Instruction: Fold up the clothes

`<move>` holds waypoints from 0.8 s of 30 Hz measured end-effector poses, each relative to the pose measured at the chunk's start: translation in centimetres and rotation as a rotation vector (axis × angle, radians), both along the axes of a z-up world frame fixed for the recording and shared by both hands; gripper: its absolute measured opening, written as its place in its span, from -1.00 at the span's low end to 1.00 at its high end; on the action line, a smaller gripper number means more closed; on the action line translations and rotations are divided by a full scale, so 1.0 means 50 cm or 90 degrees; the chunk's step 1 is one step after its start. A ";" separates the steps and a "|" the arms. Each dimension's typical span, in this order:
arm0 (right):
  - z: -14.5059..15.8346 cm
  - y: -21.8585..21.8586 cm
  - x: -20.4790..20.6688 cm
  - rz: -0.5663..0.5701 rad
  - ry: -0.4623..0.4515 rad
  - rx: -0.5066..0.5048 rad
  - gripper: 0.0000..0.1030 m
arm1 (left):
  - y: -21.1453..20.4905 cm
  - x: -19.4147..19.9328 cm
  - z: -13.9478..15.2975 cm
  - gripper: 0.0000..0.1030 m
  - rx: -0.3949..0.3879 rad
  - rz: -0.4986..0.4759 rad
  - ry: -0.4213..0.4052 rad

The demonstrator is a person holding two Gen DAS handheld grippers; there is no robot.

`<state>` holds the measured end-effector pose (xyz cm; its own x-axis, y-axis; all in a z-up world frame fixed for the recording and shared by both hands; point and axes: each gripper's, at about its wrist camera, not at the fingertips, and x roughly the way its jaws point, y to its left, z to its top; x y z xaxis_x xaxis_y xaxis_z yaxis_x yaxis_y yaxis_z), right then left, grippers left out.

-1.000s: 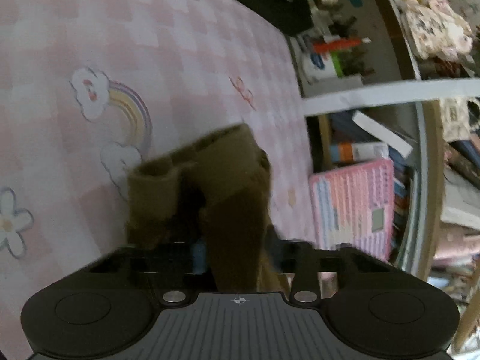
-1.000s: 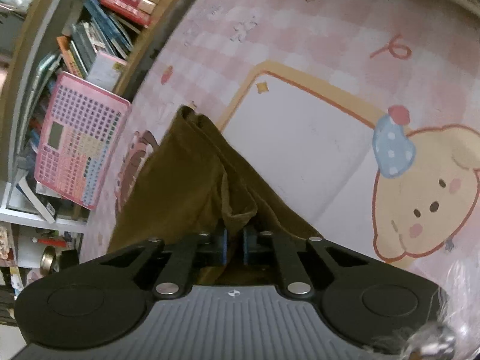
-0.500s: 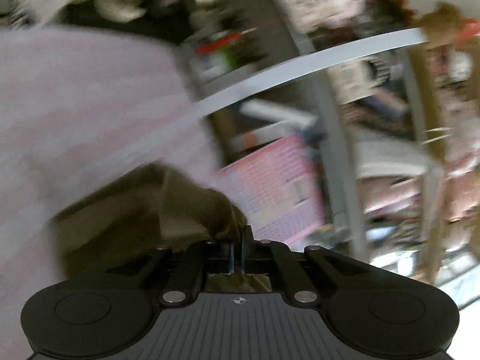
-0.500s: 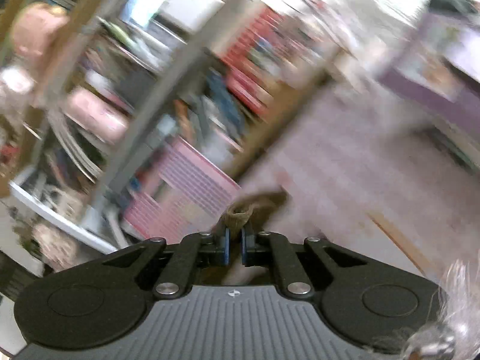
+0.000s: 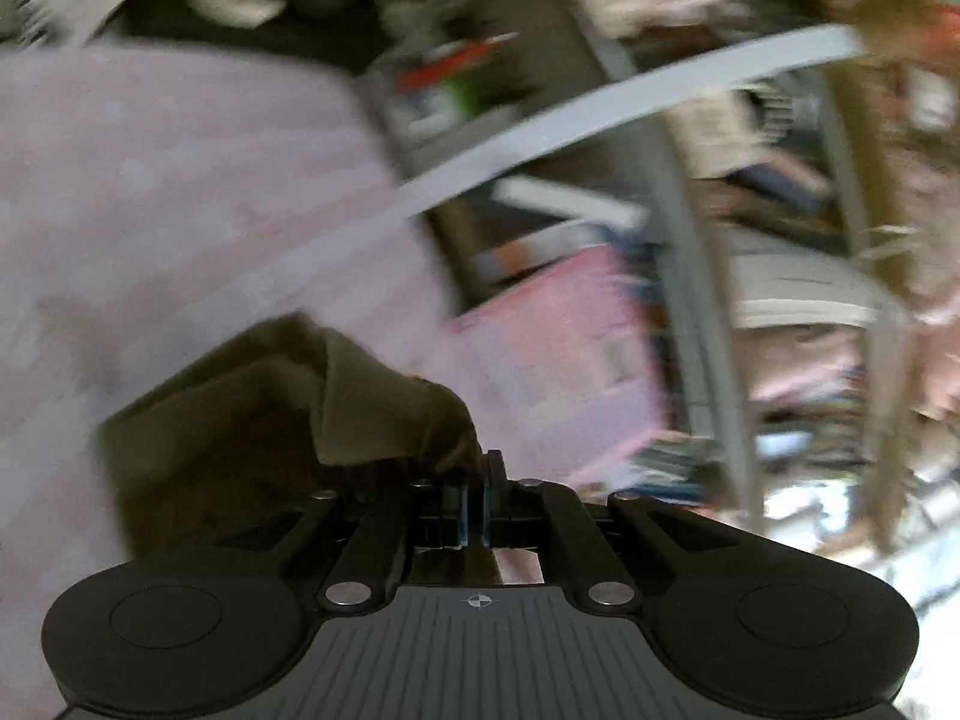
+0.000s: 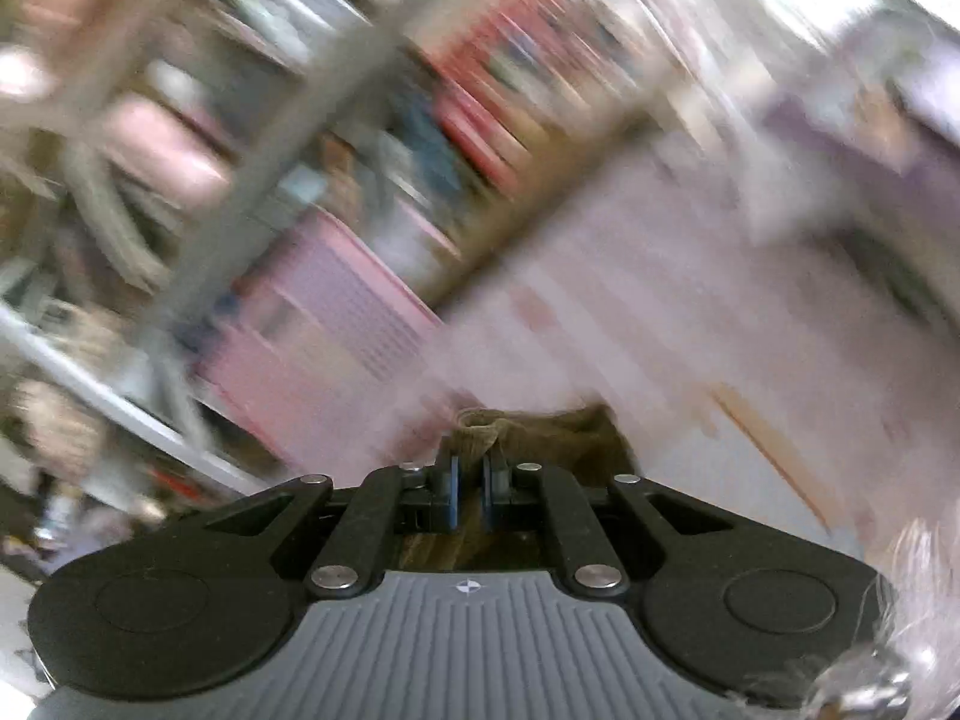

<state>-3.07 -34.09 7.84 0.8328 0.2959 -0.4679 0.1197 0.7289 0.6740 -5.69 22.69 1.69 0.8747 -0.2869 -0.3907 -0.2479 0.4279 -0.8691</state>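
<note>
A: How far is the folding being taken?
B: Hardly begun; the brown garment [image 5: 288,420] is being pinched by the left gripper [image 5: 475,480] and right gripper [image 6: 471,468] above the pink sheet [image 5: 180,192], no fold being laid yet

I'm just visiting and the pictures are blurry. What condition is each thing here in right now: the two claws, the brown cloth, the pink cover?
Left gripper: shut, pinching the cloth.
Right gripper: shut, pinching the cloth.
Olive-brown fabric garment: bunched, gripped by both.
Pink checked bed cover: spread flat under the garment.
</note>
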 end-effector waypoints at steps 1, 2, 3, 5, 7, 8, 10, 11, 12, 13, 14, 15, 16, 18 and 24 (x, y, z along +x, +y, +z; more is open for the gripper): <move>0.016 -0.004 -0.014 -0.003 -0.017 -0.005 -0.87 | 0.003 -0.014 -0.002 -0.95 0.001 -0.001 -0.001; 0.009 -0.009 -0.030 -0.009 -0.009 -0.009 -0.87 | 0.007 -0.028 -0.005 -0.95 0.002 -0.002 -0.003; -0.011 -0.015 -0.045 -0.016 0.014 -0.014 -0.87 | 0.010 -0.039 -0.020 -0.95 0.002 0.000 0.010; -0.080 -0.021 -0.066 -0.026 0.093 -0.018 -0.87 | 0.014 -0.057 -0.082 -0.95 -0.005 0.010 0.074; -0.159 -0.013 -0.082 -0.028 0.180 -0.035 -0.87 | 0.011 -0.073 -0.139 -0.95 -0.016 0.021 0.138; -0.197 -0.008 -0.090 -0.029 0.221 -0.047 -0.87 | 0.008 -0.078 -0.153 -0.95 -0.016 0.022 0.151; -0.241 0.004 -0.105 -0.034 0.255 -0.062 -0.87 | 0.004 -0.084 -0.173 -0.94 -0.013 0.025 0.170; -0.241 0.009 -0.109 -0.036 0.244 -0.070 -0.86 | 0.005 -0.082 -0.171 -0.94 -0.009 0.023 0.170; -0.237 0.014 -0.108 -0.035 0.241 -0.083 -0.85 | 0.006 -0.079 -0.168 -0.89 -0.005 0.022 0.170; -0.235 0.019 -0.106 -0.034 0.241 -0.092 -0.85 | 0.007 -0.077 -0.166 -0.81 0.000 0.020 0.170; -0.233 0.023 -0.105 -0.032 0.240 -0.099 -0.85 | 0.008 -0.075 -0.163 -0.77 0.004 0.018 0.170; -0.229 0.026 -0.104 -0.029 0.239 -0.105 -0.85 | 0.009 -0.073 -0.161 -0.75 0.008 0.017 0.171; -0.225 0.028 -0.107 -0.027 0.237 -0.110 -0.85 | 0.010 -0.071 -0.158 -0.78 0.011 0.015 0.169; -0.210 0.026 -0.113 -0.021 0.228 -0.116 -0.85 | 0.006 -0.058 -0.137 -0.84 0.028 0.001 0.148; -0.065 0.044 -0.107 -0.008 0.071 -0.125 -0.86 | 0.000 -0.063 -0.044 -0.92 0.067 -0.032 0.040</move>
